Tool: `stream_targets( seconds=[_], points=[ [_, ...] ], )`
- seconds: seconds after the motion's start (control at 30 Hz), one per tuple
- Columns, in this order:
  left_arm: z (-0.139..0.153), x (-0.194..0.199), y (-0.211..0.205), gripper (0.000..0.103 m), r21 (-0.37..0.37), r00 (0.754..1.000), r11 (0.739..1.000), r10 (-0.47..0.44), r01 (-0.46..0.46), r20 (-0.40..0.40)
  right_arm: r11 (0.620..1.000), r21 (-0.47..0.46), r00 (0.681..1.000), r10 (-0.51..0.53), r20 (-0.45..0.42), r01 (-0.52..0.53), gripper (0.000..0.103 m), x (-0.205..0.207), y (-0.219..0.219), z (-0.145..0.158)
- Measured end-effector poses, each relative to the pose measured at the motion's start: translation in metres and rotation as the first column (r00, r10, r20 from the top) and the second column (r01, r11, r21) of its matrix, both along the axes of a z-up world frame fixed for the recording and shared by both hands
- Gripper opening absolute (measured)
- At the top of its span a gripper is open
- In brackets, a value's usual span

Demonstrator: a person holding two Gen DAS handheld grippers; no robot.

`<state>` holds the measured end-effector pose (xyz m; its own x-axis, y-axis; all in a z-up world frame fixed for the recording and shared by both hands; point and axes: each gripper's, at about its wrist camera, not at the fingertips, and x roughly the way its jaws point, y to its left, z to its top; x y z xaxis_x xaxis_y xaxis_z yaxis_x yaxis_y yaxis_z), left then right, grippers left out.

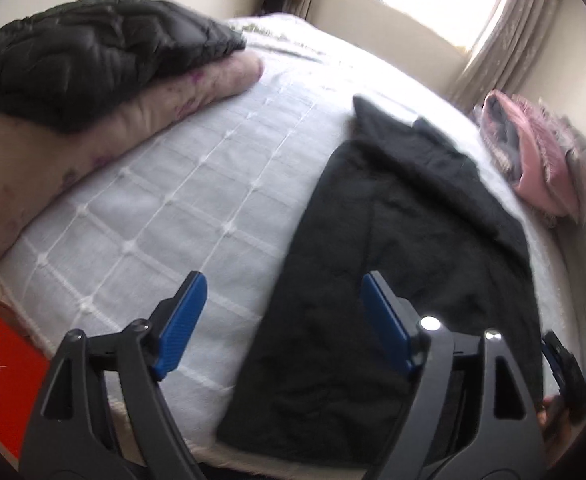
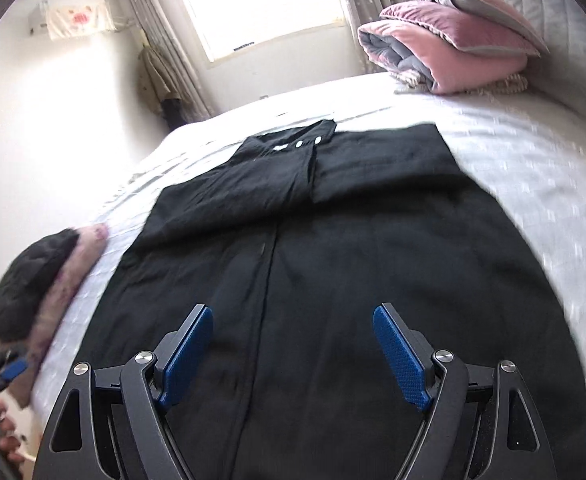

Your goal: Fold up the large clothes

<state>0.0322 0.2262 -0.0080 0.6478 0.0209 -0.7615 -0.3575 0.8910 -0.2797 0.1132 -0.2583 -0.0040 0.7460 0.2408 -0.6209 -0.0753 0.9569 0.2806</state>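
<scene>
Bed [image 2: 513, 168] with black garment [image 2: 313, 260] spread flat.
Garment fills the bed's middle, collar toward 12 o'clock; left hand-held gripper [image 1: 283, 320] and right hand-held gripper [image 2: 293, 352] gape wide, both empty.

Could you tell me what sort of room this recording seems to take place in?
Almost certainly a home bedroom: a made bed with a white checked cover, a folded pink quilt by the padded headboard, and a curtained window. A black garment lies spread on the bed.
</scene>
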Motion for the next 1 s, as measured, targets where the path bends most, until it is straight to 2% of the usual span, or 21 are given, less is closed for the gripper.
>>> stream_targets(
  seconds=[0.13, 0.23, 0.33, 0.37, 0.43, 0.5, 0.57, 0.7, 0.8, 0.83, 1.0],
  points=[
    [-0.005, -0.008, -0.004, 0.08, 0.062, 0.999, 0.998, 0.011, -0.009, -0.035, 0.995, 0.03, 0.995, -0.092, -0.023, 0.093, 0.084, -0.056, -0.025, -0.02],
    [-0.009, -0.011, -0.02, 0.08, 0.098, 0.997, 0.994, -0.039, 0.045, -0.064, 0.988, 0.063, 0.99, -0.137, -0.02, 0.138, 0.084, -0.081, -0.04, -0.012],
    [-0.021, -0.009, -0.028, 0.08, 0.065, 0.987, 0.991, -0.106, 0.114, -0.119, 0.991, -0.049, 0.992, -0.125, -0.019, 0.124, 0.084, -0.098, -0.042, -0.001],
    [-0.025, -0.009, -0.029, 0.08, 0.05, 0.984, 0.99, -0.122, 0.129, -0.128, 0.993, -0.059, 0.994, -0.109, -0.03, 0.107, 0.084, -0.103, -0.044, -0.001],
    [-0.031, -0.011, -0.026, 0.08, 0.032, 0.984, 0.993, -0.112, 0.118, -0.135, 0.998, -0.006, 0.996, -0.069, -0.062, 0.069, 0.084, -0.114, -0.055, -0.005],
    [-0.037, -0.013, -0.022, 0.08, 0.001, 0.983, 0.994, -0.104, 0.106, -0.149, 0.996, 0.039, 0.994, -0.079, -0.077, 0.082, 0.084, -0.126, -0.069, -0.008],
    [-0.044, -0.014, -0.018, 0.08, -0.032, 0.981, 0.993, -0.116, 0.112, -0.154, 0.986, 0.051, 0.985, -0.155, -0.083, 0.159, 0.084, -0.141, -0.095, -0.013],
    [-0.055, -0.017, -0.012, 0.08, -0.029, 0.981, 0.994, -0.108, 0.105, -0.159, 0.953, 0.114, 0.954, -0.264, -0.144, 0.28, 0.084, -0.153, -0.139, -0.031],
    [-0.063, -0.019, -0.005, 0.08, -0.13, 0.982, 0.987, -0.111, 0.092, -0.151, 0.923, 0.193, 0.94, -0.306, -0.151, 0.332, 0.084, -0.161, -0.164, -0.042],
    [-0.063, -0.019, -0.003, 0.08, -0.14, 0.985, 0.987, -0.099, 0.079, -0.142, 0.915, 0.205, 0.935, -0.322, -0.15, 0.348, 0.084, -0.162, -0.171, -0.045],
    [-0.065, -0.018, 0.002, 0.08, -0.127, 0.982, 0.991, -0.069, 0.047, -0.173, 0.896, 0.216, 0.919, -0.357, -0.167, 0.387, 0.083, -0.16, -0.19, -0.056]
  ],
)
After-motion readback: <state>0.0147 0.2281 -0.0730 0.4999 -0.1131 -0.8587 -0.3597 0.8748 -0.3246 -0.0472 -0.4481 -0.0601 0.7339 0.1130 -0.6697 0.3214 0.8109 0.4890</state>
